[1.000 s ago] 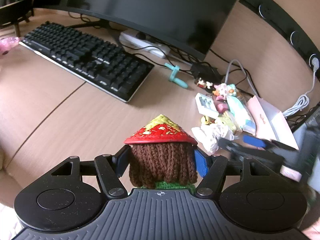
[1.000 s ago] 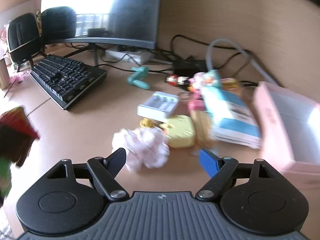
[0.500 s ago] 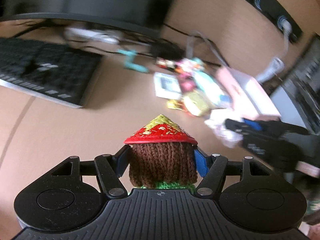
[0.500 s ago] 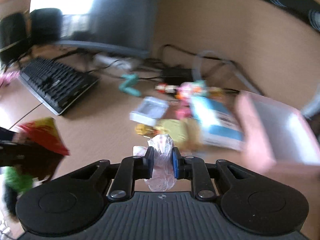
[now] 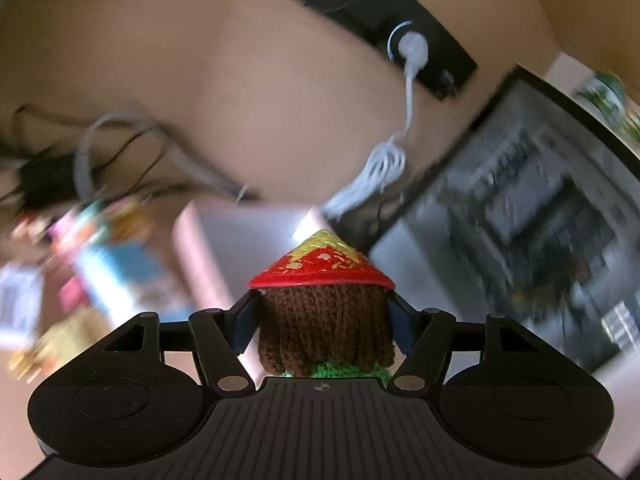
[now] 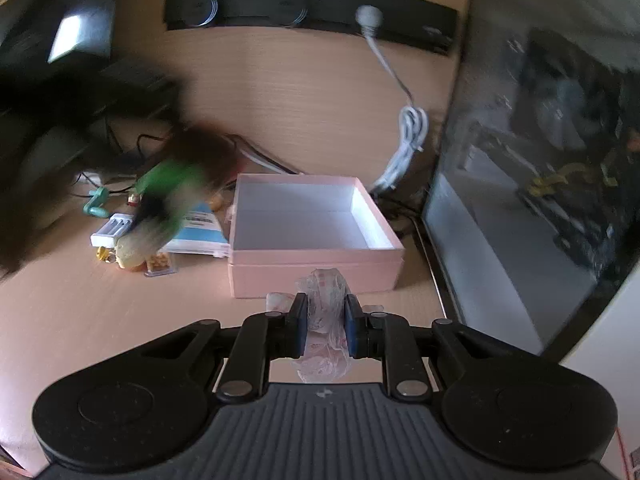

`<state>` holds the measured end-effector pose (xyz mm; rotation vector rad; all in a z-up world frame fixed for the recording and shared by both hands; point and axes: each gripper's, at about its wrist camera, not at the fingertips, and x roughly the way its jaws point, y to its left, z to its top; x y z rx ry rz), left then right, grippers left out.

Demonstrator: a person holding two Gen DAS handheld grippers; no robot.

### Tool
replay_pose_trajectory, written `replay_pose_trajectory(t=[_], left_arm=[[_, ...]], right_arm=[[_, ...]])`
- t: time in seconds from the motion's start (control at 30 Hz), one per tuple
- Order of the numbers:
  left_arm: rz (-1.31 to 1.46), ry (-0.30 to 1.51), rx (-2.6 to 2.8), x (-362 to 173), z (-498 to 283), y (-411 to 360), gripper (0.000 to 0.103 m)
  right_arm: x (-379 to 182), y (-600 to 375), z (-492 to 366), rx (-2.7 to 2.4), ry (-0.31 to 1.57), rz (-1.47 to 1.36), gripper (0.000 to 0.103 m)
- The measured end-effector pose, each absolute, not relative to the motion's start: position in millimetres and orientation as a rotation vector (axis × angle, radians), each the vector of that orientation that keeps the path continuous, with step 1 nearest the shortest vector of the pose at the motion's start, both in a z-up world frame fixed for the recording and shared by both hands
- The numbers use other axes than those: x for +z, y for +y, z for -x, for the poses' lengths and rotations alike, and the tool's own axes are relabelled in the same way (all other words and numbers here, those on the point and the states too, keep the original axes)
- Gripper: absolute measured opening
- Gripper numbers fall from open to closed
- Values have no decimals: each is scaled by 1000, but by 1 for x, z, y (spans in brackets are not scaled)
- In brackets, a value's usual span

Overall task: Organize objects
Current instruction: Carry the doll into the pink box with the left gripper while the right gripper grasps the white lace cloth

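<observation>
My left gripper (image 5: 322,322) is shut on a crocheted doll (image 5: 324,320) with brown yarn hair, a red and yellow cone hat and a green body. It is held in the air near the open pink box (image 5: 200,256). The doll shows as a green and brown blur in the right wrist view (image 6: 172,188), left of the box. My right gripper (image 6: 325,326) is shut on a crumpled clear plastic wrapper (image 6: 324,336), just in front of the empty pink box (image 6: 316,264).
Small items lie left of the box: a blue booklet (image 6: 200,232), a white case (image 6: 112,232), a teal clip (image 6: 96,204) and yellow bits (image 6: 160,264). A glass-sided computer case (image 6: 540,160) stands to the right. A white cable (image 6: 404,140) hangs from the wall strip.
My left gripper swung right with the doll, from the keyboard side towards the pink box. My right gripper closed on the plastic wrapper, lifted it and moved to the box's front.
</observation>
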<state>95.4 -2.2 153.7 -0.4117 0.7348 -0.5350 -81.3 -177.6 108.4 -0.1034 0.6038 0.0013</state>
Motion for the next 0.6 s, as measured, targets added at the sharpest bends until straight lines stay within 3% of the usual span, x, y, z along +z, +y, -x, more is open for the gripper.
replay_pose_trajectory(t=[0.13, 0.27, 0.6], left_arm=[[366, 681, -519, 145, -147, -65, 71], [221, 782, -402, 107, -176, -99, 71], [-30, 827, -304, 63, -175, -64, 73]], right_arm=[[96, -196, 76, 32, 620, 66, 18], [82, -204, 70, 70, 643, 47, 18], [65, -216, 50, 143, 686, 62, 18]])
